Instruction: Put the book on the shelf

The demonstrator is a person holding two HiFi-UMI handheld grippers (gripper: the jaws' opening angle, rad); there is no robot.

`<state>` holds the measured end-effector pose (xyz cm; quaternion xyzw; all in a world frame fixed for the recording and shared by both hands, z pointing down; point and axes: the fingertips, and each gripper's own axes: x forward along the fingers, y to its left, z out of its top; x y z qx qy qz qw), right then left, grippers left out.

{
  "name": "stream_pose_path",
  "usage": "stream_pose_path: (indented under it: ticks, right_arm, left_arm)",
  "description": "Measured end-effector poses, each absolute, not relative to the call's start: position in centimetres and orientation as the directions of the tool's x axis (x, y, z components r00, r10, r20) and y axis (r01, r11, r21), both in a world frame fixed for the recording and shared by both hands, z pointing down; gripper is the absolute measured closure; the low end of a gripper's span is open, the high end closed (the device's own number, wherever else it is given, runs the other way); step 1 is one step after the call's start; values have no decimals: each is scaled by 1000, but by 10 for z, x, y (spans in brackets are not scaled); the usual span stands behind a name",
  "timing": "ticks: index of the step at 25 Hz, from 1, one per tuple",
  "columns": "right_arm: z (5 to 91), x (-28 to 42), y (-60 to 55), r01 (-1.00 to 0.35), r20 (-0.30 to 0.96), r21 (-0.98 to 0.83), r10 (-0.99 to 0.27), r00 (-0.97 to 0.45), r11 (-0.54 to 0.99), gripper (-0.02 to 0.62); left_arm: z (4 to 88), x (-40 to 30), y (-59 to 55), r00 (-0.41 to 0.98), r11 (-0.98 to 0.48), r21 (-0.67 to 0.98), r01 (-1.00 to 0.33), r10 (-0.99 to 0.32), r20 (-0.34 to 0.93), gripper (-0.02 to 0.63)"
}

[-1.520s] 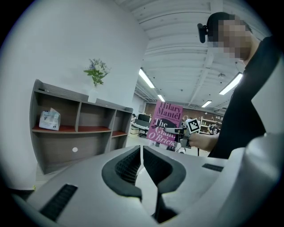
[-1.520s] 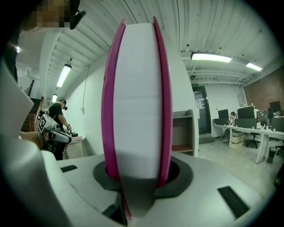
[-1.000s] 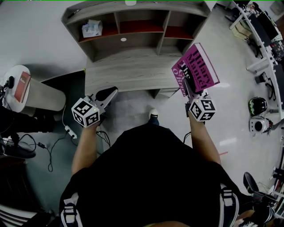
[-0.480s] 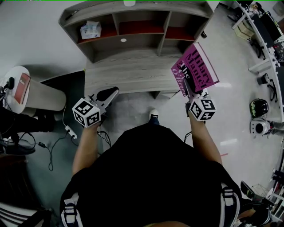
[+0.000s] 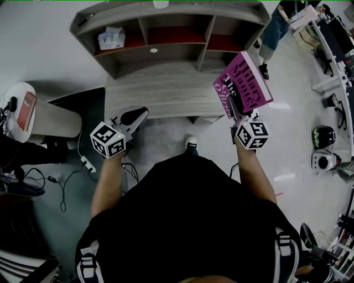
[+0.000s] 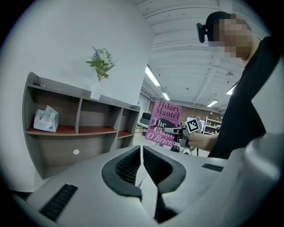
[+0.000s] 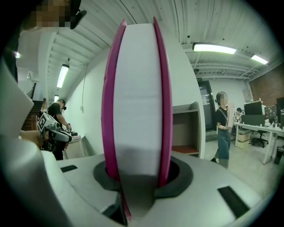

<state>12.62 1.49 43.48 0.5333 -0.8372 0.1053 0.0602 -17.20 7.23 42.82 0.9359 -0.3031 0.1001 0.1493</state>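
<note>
A person stands at a pale wooden desk, holding a two-jaw gripper in each hand. The right gripper (image 5: 237,109) pinches the lower edge of a magenta paperback book (image 5: 243,82), its two jaws clamped on the covers with the white page block between them. The book stands upright in the air, tilted a little, over the right end of the worktop (image 5: 160,88) near its front right corner, and it touches neither the worktop nor the shelf. The cover shows the author's name, Hilary Mantel, in pale letters. The shelf (image 5: 166,14) is a wooden unit along the back edge of the worktop, with three open compartments that have red floors. A tissue pack (image 5: 110,37) sits in the left compartment. A white vase of flowers (image 6: 100,66) stands on the shelf's top board. The left gripper (image 5: 134,115) hangs at the worktop's front edge near the left corner, its jaws pressed together with nothing between them. Off to the left, a small round table (image 5: 47,119) carries a red book (image 5: 26,109). Another person (image 5: 274,27) stands on the floor beyond the shelf's right end.
</note>
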Motion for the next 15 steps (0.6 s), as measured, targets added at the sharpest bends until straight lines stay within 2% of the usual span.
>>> stream_pose_path:
  ticks: [15]
  right_arm:
    - [442,130,-28,-900,229,-116,-871,-435,420,446]
  left_arm:
    - [434,-163,33,794,-763,236,-602,-540,281,572]
